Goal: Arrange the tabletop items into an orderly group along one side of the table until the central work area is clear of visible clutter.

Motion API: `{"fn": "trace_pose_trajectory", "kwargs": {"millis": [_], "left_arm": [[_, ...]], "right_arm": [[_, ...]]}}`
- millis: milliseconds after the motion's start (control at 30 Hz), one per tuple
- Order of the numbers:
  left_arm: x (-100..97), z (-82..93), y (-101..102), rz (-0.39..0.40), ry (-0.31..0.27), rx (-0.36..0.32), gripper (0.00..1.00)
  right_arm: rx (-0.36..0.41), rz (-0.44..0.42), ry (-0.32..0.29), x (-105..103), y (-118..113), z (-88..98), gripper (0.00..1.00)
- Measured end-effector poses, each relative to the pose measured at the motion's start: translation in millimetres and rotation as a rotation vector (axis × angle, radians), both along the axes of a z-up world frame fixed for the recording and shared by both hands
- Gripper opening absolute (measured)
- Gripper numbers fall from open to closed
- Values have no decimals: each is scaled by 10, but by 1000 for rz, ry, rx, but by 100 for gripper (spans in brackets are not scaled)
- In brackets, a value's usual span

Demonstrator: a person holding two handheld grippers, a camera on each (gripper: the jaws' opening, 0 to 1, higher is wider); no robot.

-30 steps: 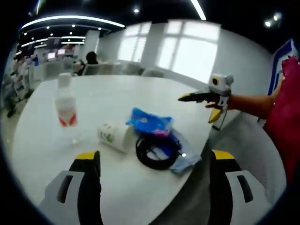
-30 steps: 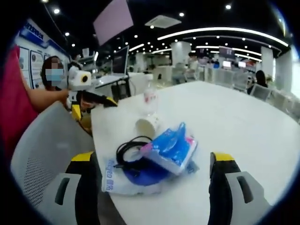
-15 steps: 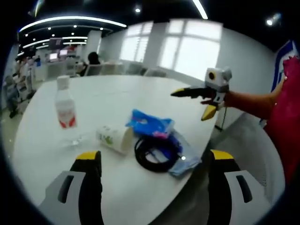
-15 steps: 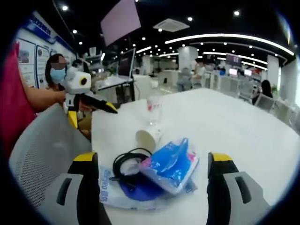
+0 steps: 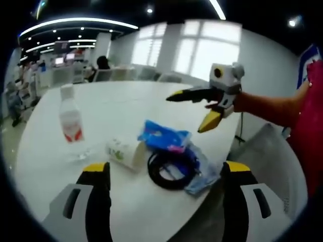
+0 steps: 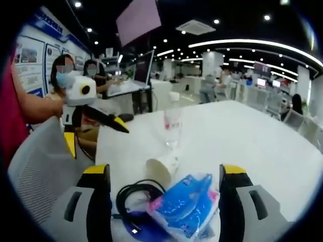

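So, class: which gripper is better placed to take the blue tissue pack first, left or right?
Probably the right gripper: its open jaws frame the blue tissue pack from just in front. The left gripper faces the paper cup and black cable first.

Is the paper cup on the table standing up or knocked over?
Knocked over. The paper cup lies on its side on the table, its open mouth showing in the right gripper view, beside the upright bottle.

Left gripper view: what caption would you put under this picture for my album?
Right gripper open above a white table holding a bottle, tipped paper cup, blue tissue pack and coiled black cable.
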State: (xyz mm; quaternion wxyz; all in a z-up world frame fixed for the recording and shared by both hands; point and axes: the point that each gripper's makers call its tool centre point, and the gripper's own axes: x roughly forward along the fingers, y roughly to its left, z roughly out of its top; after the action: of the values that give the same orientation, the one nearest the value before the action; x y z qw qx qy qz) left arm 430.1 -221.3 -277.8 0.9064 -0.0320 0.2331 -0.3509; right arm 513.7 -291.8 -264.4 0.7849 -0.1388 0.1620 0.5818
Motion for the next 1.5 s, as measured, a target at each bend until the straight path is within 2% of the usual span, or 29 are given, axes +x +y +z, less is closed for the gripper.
{"fn": "trace_pose_trajectory", "kwargs": {"millis": [267, 367, 500, 600, 700, 800, 1100, 1500], "left_arm": [[51, 38, 18, 1, -1, 8, 88], [73, 35, 34, 7, 1, 4, 87], [90, 21, 15, 3, 2, 4, 86], [107, -1, 15, 0, 7, 5, 86], [125, -24, 27, -3, 12, 8, 86], [145, -50, 47, -2, 19, 8, 85], [185, -90, 56, -12, 32, 11, 84], [235, -117, 90, -16, 39, 14, 84]], "right_arm": [[-33, 24, 41, 63, 246, -198, 75], [-57, 38, 42, 70, 294, -292, 65], [-104, 64, 47, 74, 337, -459, 44], [-135, 71, 41, 88, 349, -558, 41], [-168, 67, 66, 105, 337, -689, 38], [-189, 65, 81, 121, 332, -780, 31], [-212, 36, 97, 191, 344, -904, 21], [-225, 39, 74, 224, 336, -917, 9]]}}
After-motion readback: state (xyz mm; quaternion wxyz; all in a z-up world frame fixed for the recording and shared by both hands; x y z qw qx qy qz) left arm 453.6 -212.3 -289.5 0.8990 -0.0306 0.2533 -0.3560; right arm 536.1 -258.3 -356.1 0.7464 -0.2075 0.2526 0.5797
